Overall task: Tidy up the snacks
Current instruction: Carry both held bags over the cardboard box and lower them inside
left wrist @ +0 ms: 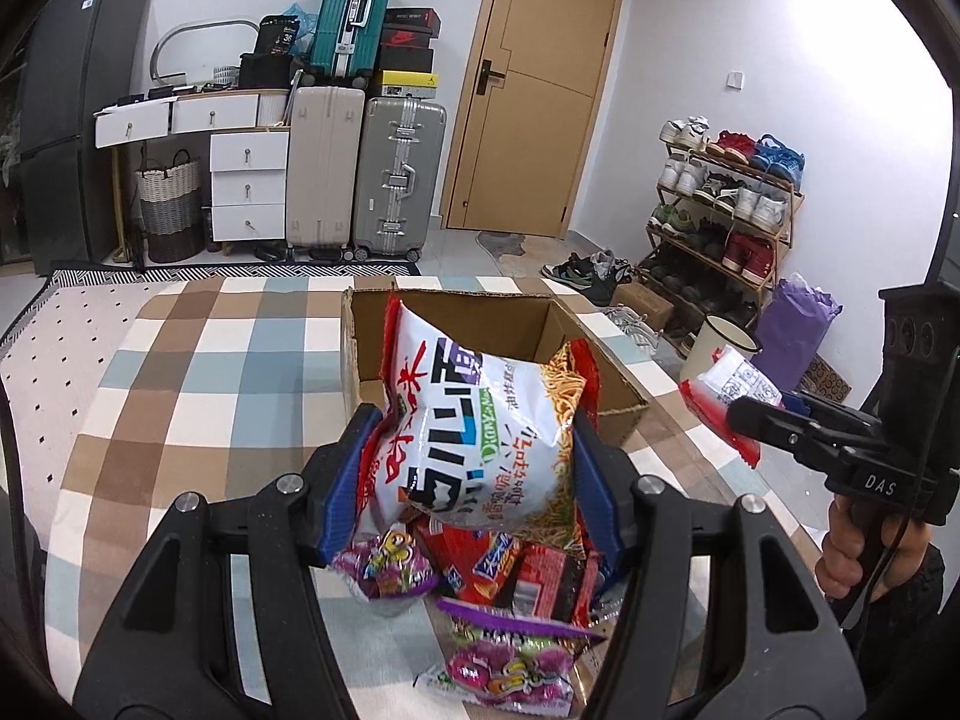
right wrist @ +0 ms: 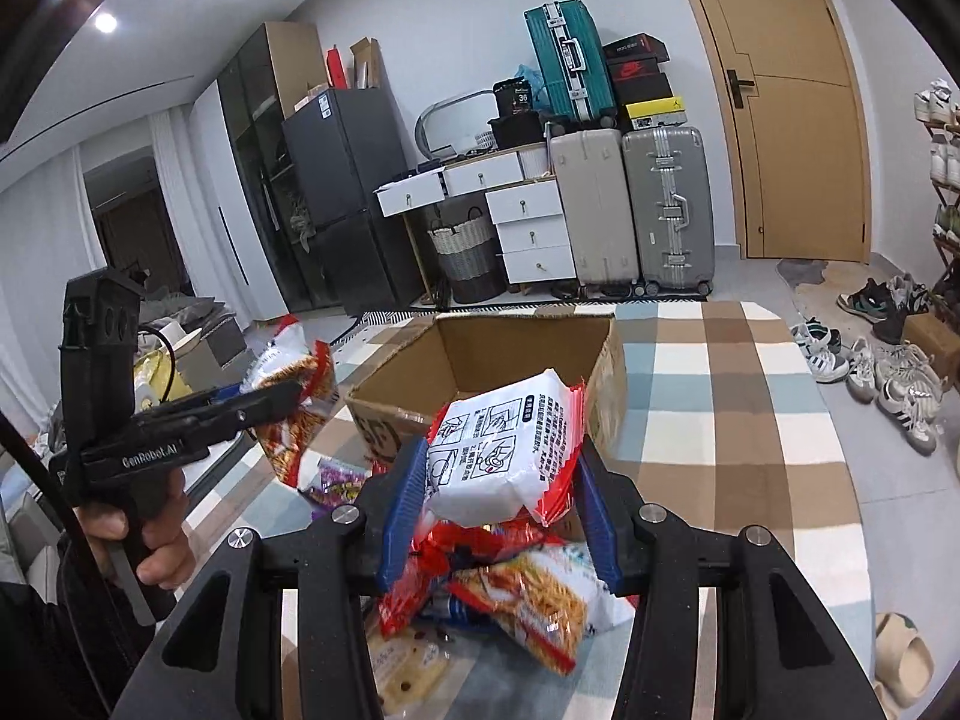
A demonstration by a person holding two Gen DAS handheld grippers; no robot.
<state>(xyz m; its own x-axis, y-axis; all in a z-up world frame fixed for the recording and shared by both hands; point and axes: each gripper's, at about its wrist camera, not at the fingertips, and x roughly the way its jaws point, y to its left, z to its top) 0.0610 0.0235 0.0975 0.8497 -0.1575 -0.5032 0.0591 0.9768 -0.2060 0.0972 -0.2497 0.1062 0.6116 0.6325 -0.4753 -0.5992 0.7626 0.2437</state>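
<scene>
Checked tablecloth (left wrist: 180, 372), cardboard box (left wrist: 624, 402) seemingly empty, both jaws pinching noodle packets (left wrist: 480, 432) (right wrist: 504, 450)

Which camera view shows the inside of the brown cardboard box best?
The right wrist view: the brown cardboard box shows its open, empty-looking interior walls. In the left wrist view, the white noodle packet hides much of the box.
</scene>
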